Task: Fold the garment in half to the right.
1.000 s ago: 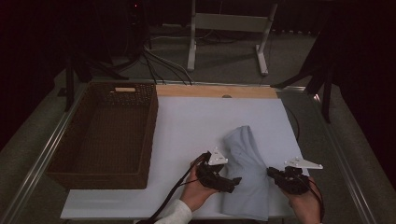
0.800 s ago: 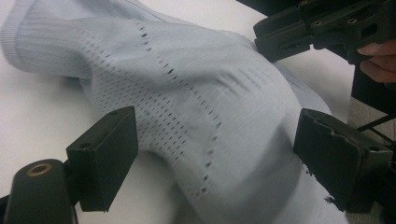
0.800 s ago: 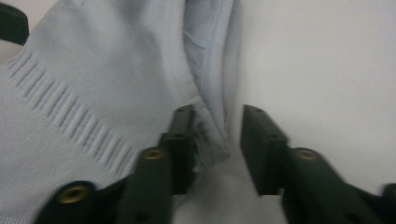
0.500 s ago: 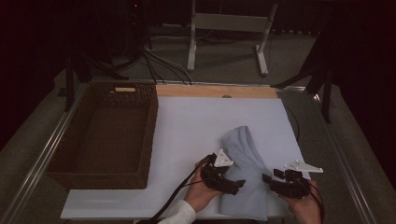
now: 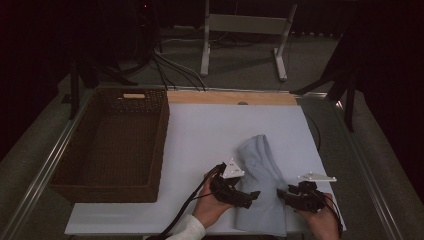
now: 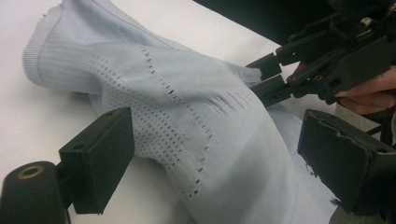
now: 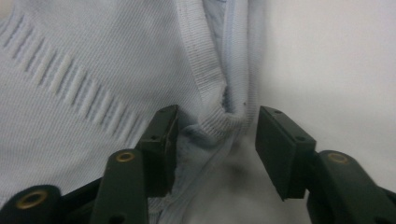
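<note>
A light blue knitted garment (image 5: 260, 167) lies crumpled on the white table top (image 5: 210, 130) near its front edge. My left gripper (image 5: 252, 196) rests at the garment's left side. Its jaws (image 6: 224, 158) stand wide apart, open, with a loose mound of the knit (image 6: 187, 102) between them. My right gripper (image 5: 281, 193) is at the garment's right edge, also seen as the right gripper (image 6: 264, 79) in the left gripper view. Its jaws (image 7: 215, 135) parted from shut and have just been closing a little. The folded ribbed hem (image 7: 219, 116) sits between them, touching one pad only.
A dark wicker basket (image 5: 161, 140) stands at the table's left half. A wooden strip (image 5: 230, 97) runs along the back edge. Metal stand legs (image 5: 205, 55) and cables lie on the floor beyond. Cables trail from both grippers toward the front.
Both hands have stayed almost in place. The right gripper has edged slightly left, toward the garment's right edge. The garment keeps much the same shape.
</note>
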The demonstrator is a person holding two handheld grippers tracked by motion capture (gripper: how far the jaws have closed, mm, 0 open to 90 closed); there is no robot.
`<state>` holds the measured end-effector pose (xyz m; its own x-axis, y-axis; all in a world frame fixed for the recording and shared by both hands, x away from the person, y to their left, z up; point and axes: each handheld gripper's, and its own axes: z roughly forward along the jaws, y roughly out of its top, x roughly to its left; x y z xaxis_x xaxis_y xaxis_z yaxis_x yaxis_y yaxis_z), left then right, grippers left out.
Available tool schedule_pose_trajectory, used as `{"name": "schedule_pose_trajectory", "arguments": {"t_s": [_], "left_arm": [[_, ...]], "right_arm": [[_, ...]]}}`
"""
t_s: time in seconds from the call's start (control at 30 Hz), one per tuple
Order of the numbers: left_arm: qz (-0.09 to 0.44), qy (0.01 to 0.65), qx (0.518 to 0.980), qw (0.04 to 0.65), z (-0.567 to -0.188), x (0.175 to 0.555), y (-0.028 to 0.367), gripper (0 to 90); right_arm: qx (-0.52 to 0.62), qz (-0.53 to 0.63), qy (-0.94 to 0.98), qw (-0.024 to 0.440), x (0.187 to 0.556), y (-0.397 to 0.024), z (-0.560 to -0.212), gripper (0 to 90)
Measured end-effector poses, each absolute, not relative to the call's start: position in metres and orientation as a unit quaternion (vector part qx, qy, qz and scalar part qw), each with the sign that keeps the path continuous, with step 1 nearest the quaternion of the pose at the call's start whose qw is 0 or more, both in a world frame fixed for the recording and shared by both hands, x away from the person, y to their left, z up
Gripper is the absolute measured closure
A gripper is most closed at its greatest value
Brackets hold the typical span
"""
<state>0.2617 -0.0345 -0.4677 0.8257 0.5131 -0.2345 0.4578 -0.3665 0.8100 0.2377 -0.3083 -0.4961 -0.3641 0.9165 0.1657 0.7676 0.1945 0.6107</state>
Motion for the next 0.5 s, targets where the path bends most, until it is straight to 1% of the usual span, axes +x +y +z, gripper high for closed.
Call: {"name": "schedule_pose_trajectory", "arguments": {"t_s": [0.17,0.27,0.33,0.37,0.5], "left_arm": [[0.032,0.296,0.823,0.483,-0.465,0.261,-0.028,11.7],[0.033,0.3,0.821,0.484,-0.465,0.261,-0.024,11.3],[0.033,0.302,0.82,0.484,-0.465,0.261,-0.022,11.0],[0.034,0.302,0.82,0.485,-0.465,0.26,-0.02,11.0],[0.035,0.305,0.818,0.486,-0.465,0.259,-0.016,10.6]], "right_arm": [[0.56,0.311,0.761,0.102,0.242,-0.309,-0.5,54.5],[0.56,0.31,0.763,0.092,0.243,-0.309,-0.5,63.0],[0.562,0.313,0.76,0.088,0.244,-0.31,-0.499,72.4],[0.562,0.318,0.759,0.084,0.244,-0.311,-0.499,75.0],[0.559,0.319,0.76,0.087,0.245,-0.311,-0.497,78.3]]}}
